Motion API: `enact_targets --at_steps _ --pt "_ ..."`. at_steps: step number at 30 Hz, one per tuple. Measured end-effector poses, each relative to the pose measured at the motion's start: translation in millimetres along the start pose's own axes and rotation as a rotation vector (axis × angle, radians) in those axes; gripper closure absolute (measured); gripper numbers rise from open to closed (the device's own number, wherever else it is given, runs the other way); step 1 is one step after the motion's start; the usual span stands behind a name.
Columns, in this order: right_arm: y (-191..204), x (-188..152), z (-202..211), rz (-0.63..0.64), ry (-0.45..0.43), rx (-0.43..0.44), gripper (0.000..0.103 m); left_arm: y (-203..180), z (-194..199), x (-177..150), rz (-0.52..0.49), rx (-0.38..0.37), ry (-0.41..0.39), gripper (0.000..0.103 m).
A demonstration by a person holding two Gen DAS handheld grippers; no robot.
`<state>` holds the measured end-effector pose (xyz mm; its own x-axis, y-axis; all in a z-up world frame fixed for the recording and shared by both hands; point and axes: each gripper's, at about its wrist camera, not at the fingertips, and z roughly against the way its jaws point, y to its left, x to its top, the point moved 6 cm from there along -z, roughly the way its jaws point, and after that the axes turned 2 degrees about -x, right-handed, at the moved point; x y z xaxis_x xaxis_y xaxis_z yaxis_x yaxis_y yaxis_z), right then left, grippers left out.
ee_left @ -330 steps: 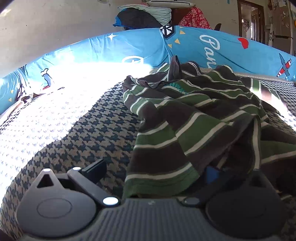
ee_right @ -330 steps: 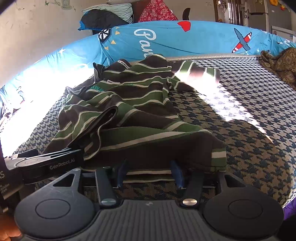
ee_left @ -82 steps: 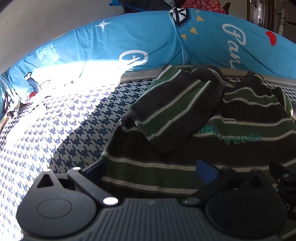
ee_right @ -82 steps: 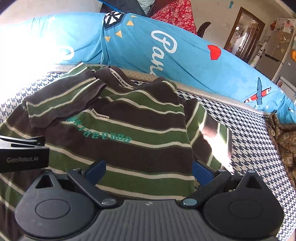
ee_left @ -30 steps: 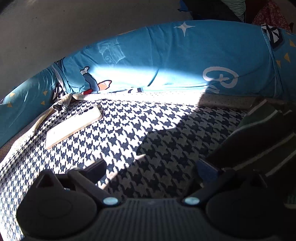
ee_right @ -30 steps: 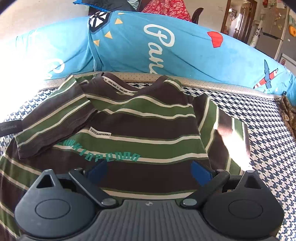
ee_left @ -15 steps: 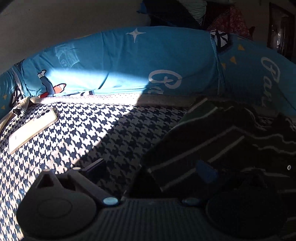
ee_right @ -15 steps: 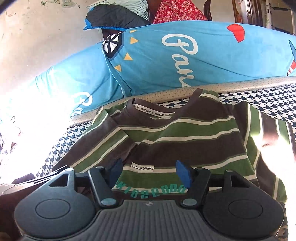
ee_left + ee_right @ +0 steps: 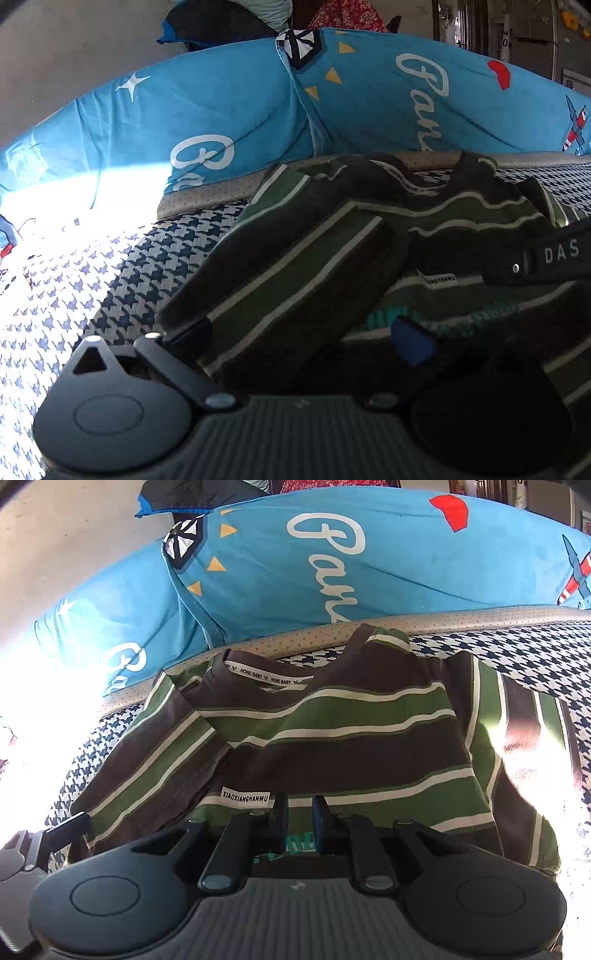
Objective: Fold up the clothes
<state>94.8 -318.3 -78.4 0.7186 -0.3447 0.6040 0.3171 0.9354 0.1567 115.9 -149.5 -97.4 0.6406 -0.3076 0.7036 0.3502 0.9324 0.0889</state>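
Observation:
A brown and green striped shirt [image 9: 351,746] lies front up on the houndstooth bed cover [image 9: 517,646], collar toward the blue bumper. Its left sleeve [image 9: 295,266] is folded in over the chest. My left gripper [image 9: 299,338] is open, low at that sleeve's cuff, with the sleeve end between its fingers. My right gripper [image 9: 300,821] is over the chest print, its fingers drawn in to a narrow gap with shirt fabric in it. The right gripper's body [image 9: 546,258] crosses the left wrist view; the left gripper's tip [image 9: 66,827] shows at the lower left of the right wrist view.
A padded blue bumper [image 9: 221,110] with white lettering walls the far side of the bed. Bright sunlight washes out the cover [image 9: 55,240] on the left. Bundled bedding [image 9: 221,18] is stacked behind the bumper.
The right gripper's fingers have narrowed from wide open to almost together and dropped onto the chest. The left gripper swung right from the bare cover to the folded sleeve.

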Motion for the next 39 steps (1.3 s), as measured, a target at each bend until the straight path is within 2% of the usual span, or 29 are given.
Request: enact_targets --at_steps 3,8,11,13,16,20,26,29,31,34,37,39 --pt "-1 -1 0 -0.013 0.013 0.002 0.088 5 -7 0 0.015 0.021 -0.002 0.001" --pt "-3 -5 -3 -0.010 0.035 -0.001 0.088 16 -9 3 0.059 0.033 -0.028 0.010" --pt "-3 -7 -6 -0.015 0.050 -0.007 0.087 20 -8 5 0.079 0.042 -0.046 0.021" --pt "-2 -7 -7 -0.017 0.052 -0.006 0.083 22 -7 8 0.091 0.049 -0.059 0.032" --pt "1 -7 -7 -0.006 0.050 -0.009 0.080 21 -5 8 0.094 0.038 -0.066 0.041" --pt "5 -8 -8 0.015 0.047 -0.020 0.077 6 -7 6 0.015 0.015 -0.068 0.043" --pt "8 -8 -9 0.023 0.050 -0.021 0.074 -3 -9 7 -0.022 -0.032 -0.084 0.043" --pt "8 -8 -10 0.026 0.049 -0.022 0.074 -9 -11 7 -0.044 -0.030 -0.101 0.049" --pt "8 -8 -10 0.028 0.048 -0.022 0.073 -9 -12 9 -0.034 -0.029 -0.114 0.058" --pt "8 -8 -11 0.031 0.047 -0.023 0.074 -7 -12 12 -0.018 -0.024 -0.125 0.084" --pt "8 -7 -12 0.036 0.044 -0.027 0.073 -9 -9 13 -0.029 -0.028 -0.141 0.091" --pt "8 -7 -12 0.034 0.042 -0.029 0.073 -8 -5 15 -0.045 0.000 -0.166 0.095"
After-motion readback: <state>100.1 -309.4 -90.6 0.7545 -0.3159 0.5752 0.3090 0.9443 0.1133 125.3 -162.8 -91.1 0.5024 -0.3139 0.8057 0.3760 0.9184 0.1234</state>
